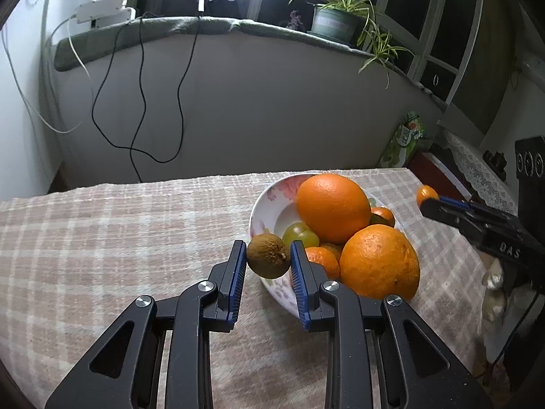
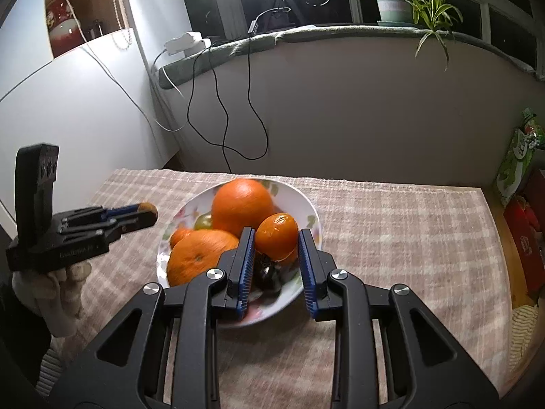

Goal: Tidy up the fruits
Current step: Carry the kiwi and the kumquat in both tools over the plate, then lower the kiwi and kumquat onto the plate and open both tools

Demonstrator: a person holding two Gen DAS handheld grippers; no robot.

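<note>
I hold kiwi [image 1: 268, 255] in left gripper [image 1: 267, 266] jaws, small mandarin [image 2: 276, 237] in right gripper [image 2: 276, 262] jaws, over heaped bowl [image 1: 269, 204] near worktop's far edge. Risk: dropped fruit rolls off pile.

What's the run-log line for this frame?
left gripper: shut on kiwi | right gripper: shut on small orange | bowl: two big oranges, grapes, small citrus | both fruits off the table
</note>
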